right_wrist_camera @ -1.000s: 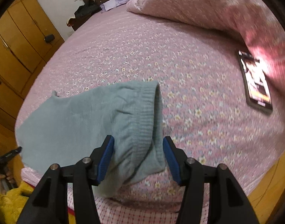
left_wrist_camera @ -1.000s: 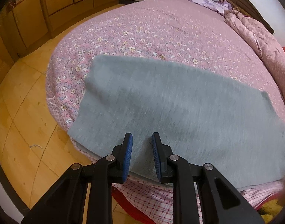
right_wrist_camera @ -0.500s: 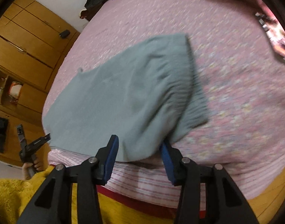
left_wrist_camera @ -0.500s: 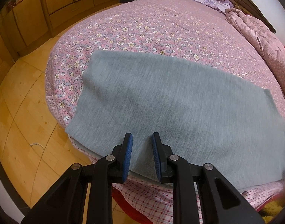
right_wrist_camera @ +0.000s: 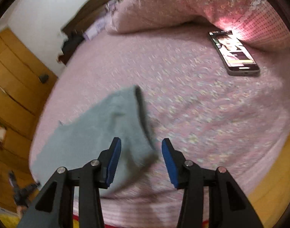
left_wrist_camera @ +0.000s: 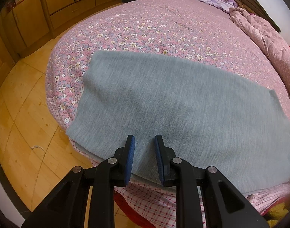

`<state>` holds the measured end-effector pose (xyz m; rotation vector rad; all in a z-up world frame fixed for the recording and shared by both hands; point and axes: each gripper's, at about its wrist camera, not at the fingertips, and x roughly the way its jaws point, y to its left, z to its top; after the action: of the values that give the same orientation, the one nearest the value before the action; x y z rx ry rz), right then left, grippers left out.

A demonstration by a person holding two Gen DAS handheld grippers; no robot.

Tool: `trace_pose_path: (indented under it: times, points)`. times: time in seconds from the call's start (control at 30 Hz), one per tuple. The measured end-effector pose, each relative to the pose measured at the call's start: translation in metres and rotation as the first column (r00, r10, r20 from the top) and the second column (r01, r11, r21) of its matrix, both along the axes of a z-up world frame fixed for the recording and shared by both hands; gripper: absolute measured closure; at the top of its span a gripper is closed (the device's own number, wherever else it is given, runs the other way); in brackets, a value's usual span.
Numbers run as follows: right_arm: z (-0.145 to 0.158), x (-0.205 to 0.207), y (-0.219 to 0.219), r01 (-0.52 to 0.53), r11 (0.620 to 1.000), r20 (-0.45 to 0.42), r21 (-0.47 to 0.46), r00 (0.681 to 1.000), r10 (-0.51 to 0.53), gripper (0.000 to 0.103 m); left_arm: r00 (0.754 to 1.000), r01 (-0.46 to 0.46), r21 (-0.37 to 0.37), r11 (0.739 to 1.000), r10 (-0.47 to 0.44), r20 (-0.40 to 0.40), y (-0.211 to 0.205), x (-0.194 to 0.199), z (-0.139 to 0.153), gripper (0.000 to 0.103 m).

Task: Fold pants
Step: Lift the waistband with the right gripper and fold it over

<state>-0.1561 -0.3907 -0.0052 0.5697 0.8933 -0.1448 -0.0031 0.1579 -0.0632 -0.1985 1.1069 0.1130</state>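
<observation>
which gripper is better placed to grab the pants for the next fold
Left, probably. The left gripper sits right at the near edge of the pants, fingers narrowly apart with cloth between them. The right gripper is wide open over the waistband end, and its view is blurred.

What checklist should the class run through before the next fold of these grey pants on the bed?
1. Grey pants lying flat: ok in the left wrist view.
2. Left gripper gripping the near edge: cannot tell; narrow gap shows.
3. Right gripper open over the waistband end: ok.
4. Phone apart from the pants: ok.
5. Right wrist view sharp: not ok, blurred.
</observation>
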Motion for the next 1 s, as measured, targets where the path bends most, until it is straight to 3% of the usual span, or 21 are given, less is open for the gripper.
trace_pose_path:
  times: [0.13, 0.27, 0.4, 0.43, 0.47, 0.53, 0.67, 0.73, 0.8, 0.87, 0.93, 1.0]
  points:
    - [0.002, 0.015, 0.005, -0.071, 0.997, -0.052, -0.016, 0.996, 0.070, 0.055, 1.000, 0.006, 0.024, 1.000, -0.006, -0.003, -0.003, 0.001, 0.001, 0.088]
    - [0.009, 0.053, 0.015, -0.194, 0.980, -0.041, -0.054, 0.981, 0.192, 0.043, 1.000, 0.014, 0.035, 0.999, -0.013, -0.006, -0.006, 0.001, 0.004, 0.088]
    - [-0.017, 0.093, 0.021, -0.307, 0.950, -0.144, -0.062, 0.944, 0.296, 0.040, 0.999, 0.028, 0.049, 0.998, -0.027, -0.020, -0.010, 0.001, 0.004, 0.088]
    - [-0.025, 0.098, 0.026, -0.330, 0.942, -0.166, -0.065, 0.934, 0.316, 0.036, 0.999, 0.037, 0.059, 0.998, -0.035, -0.036, -0.011, 0.002, 0.002, 0.087]
    - [-0.029, 0.100, 0.029, -0.349, 0.934, -0.162, -0.072, 0.928, 0.335, 0.025, 0.998, 0.042, 0.065, 0.997, -0.039, -0.044, -0.012, 0.003, 0.002, 0.086]
    - [-0.030, 0.102, 0.035, -0.394, 0.918, -0.118, -0.054, 0.915, 0.386, 0.010, 0.998, 0.048, 0.090, 0.995, -0.044, -0.049, -0.015, 0.003, 0.001, 0.082]
    - [-0.032, 0.102, 0.053, -0.409, 0.906, -0.118, -0.111, 0.910, 0.397, 0.010, 0.998, 0.051, 0.109, 0.993, -0.046, -0.052, -0.016, 0.004, 0.001, 0.079]
    - [-0.033, 0.102, 0.054, -0.396, 0.911, -0.114, -0.115, 0.916, 0.384, 0.015, 0.998, 0.056, 0.120, 0.991, -0.050, -0.048, -0.017, 0.004, 0.000, 0.076]
    - [-0.029, 0.102, 0.054, -0.375, 0.918, -0.122, -0.132, 0.925, 0.360, 0.027, 0.997, 0.063, 0.142, 0.988, -0.057, -0.044, -0.018, 0.003, 0.000, 0.073]
    - [-0.027, 0.100, 0.044, -0.364, 0.921, -0.119, -0.140, 0.929, 0.350, 0.055, 0.997, 0.066, 0.163, 0.984, -0.060, -0.040, -0.019, 0.003, 0.000, 0.069]
    - [-0.025, 0.097, 0.037, -0.365, 0.926, -0.100, -0.094, 0.929, 0.356, 0.073, 0.997, 0.069, 0.180, 0.981, -0.064, -0.032, -0.020, 0.003, 0.001, 0.065]
    - [-0.024, 0.094, 0.032, -0.364, 0.930, -0.097, -0.056, 0.929, 0.358, 0.076, 0.997, 0.073, 0.194, 0.978, -0.070, -0.020, -0.021, 0.001, 0.002, 0.060]
